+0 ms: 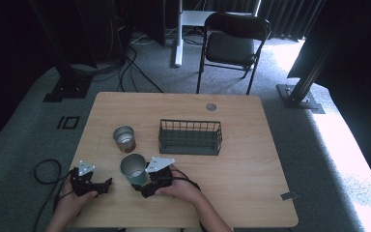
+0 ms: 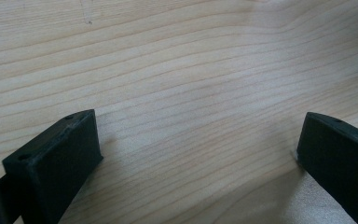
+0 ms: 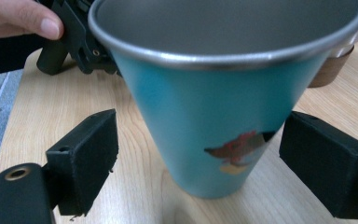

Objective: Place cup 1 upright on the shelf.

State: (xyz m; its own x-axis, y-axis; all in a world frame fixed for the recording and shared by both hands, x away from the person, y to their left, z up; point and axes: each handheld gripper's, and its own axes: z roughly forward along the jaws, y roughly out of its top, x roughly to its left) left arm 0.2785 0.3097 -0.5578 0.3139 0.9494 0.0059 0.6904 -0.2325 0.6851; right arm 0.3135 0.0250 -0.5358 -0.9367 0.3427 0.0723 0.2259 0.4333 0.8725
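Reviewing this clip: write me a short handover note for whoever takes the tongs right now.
Right tongs: open, jaws either side of the teal cup, not clamped on it yet.
Left tongs: open, low over bare table, holding nothing.
Things: the teal cup stands upright near the front edge; a brown-banded cup stands behind it; the wire basket sits mid-table, apparently empty.
Done: the right tongs are lined up around the teal cup.
Left: probably close on the teal cup and lift it; where it goes cannot be told, perhaps the basket or the other cup.
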